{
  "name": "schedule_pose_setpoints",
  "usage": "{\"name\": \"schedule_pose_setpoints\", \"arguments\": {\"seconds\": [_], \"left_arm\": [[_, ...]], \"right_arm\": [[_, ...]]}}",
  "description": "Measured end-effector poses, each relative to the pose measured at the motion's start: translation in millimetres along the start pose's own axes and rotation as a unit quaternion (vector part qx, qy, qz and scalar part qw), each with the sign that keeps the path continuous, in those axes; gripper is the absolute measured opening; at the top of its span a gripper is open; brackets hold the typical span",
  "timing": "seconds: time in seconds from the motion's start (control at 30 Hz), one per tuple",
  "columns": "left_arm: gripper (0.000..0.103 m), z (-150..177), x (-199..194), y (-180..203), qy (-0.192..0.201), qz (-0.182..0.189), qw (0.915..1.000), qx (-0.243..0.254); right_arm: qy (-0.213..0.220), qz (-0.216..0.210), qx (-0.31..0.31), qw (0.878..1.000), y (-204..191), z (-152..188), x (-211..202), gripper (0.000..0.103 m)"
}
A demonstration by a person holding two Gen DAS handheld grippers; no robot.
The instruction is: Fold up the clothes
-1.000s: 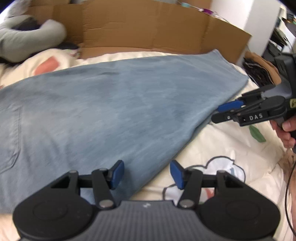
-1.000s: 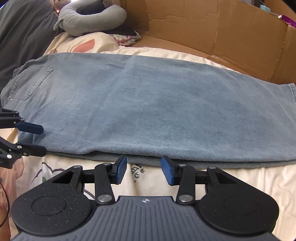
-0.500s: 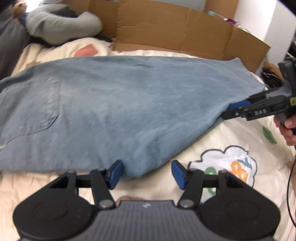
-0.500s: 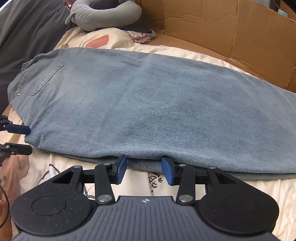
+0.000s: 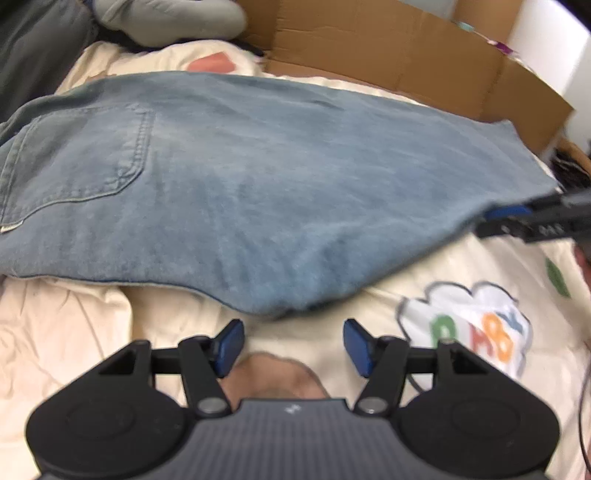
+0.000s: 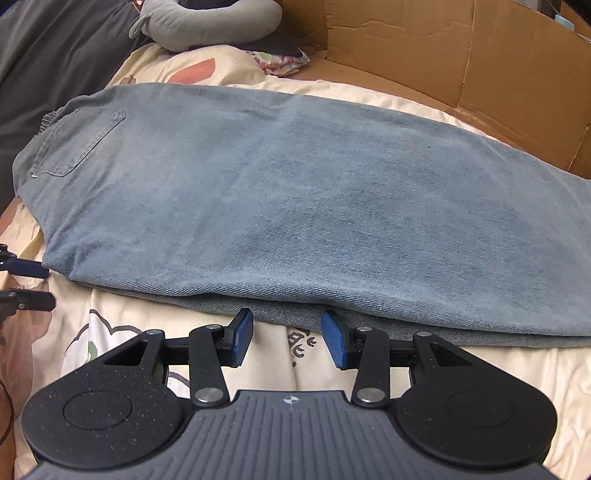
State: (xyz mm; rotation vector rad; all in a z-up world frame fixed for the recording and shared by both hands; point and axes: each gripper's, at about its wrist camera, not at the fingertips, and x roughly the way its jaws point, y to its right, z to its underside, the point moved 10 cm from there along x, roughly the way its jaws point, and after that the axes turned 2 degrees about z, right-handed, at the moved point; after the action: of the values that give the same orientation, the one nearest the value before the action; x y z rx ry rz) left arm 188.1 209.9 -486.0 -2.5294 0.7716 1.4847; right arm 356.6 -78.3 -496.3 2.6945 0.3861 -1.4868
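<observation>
cardboard box [image 6: 461,55] and grey neck pillow [image 6: 207,20] along bed's [image 6: 369,365] far edge | folded jeans [image 6: 295,203] just ahead of right gripper [image 6: 287,338], near left gripper [image 5: 293,341] | both spread apart, holding nothing

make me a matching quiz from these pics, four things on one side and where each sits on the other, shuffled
Things:
1. jeans
2. neck pillow
3. cardboard
4. back pocket

Places:
A. standing along the far edge of the bed
B. on the jeans' left end
C. spread flat across the bedsheet
D. far left corner, beyond the jeans

Pairs: 1-C, 2-D, 3-A, 4-B
</observation>
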Motion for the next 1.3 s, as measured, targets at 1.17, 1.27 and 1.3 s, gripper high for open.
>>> {"name": "schedule_pose_setpoints", "arguments": {"seconds": [1.17,1.27,1.3], "left_arm": [[0.023,-24,3,-34,-0.019,0.027,0.9889,-0.145],[0.02,-25,1,-34,-0.041,0.031,0.9876,-0.149],[0.02,-26,0,-34,-0.047,0.03,0.9872,-0.149]], "right_arm": [[0.027,0.053,0.075,0.995,92,18,-34,0.048],[0.041,0.063,0.088,0.993,109,17,-41,0.048],[0.047,0.065,0.097,0.992,116,17,-44,0.048]]}}
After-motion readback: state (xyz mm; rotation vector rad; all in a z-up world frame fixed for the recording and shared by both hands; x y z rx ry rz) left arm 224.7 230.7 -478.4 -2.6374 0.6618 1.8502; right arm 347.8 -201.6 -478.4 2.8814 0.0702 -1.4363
